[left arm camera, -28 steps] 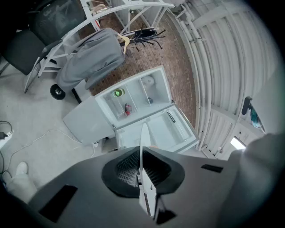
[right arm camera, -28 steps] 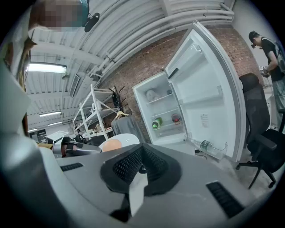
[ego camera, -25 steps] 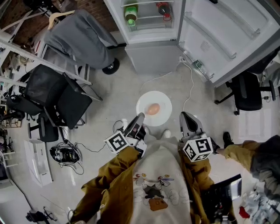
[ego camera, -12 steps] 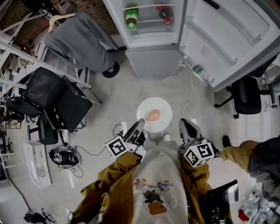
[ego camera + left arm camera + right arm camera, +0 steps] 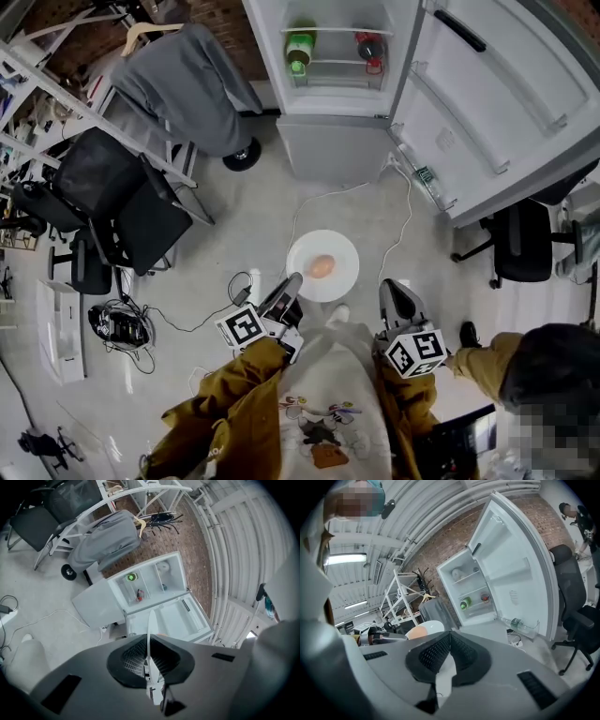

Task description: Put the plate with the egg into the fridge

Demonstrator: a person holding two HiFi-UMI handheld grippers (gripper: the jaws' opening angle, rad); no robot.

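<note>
A white plate [image 5: 323,248] carrying a brown egg [image 5: 322,266] hangs level above the floor in the head view. My left gripper [image 5: 292,281] is shut on its near-left rim. In the left gripper view the plate [image 5: 149,630] shows edge-on as a thin white line between the pads of the left gripper [image 5: 150,660]. My right gripper [image 5: 394,286] is shut and empty, just right of the plate. The right gripper [image 5: 450,637] sees the egg [image 5: 417,632] and plate [image 5: 435,626] to its left. The fridge [image 5: 342,56] stands ahead with its door [image 5: 497,94] swung wide to the right.
A green bottle [image 5: 299,47] and a red-capped bottle [image 5: 370,45] sit on a fridge shelf; another bottle [image 5: 424,175] lies in the door's bottom rack. Black chairs [image 5: 122,202] and a grey-covered rack [image 5: 183,80] stand left. A white cable [image 5: 394,216] crosses the floor; a chair [image 5: 520,239] stands right.
The whole view has shifted closer to the fridge, and the plate has travelled with the left gripper. Neither gripper's jaws have changed.
</note>
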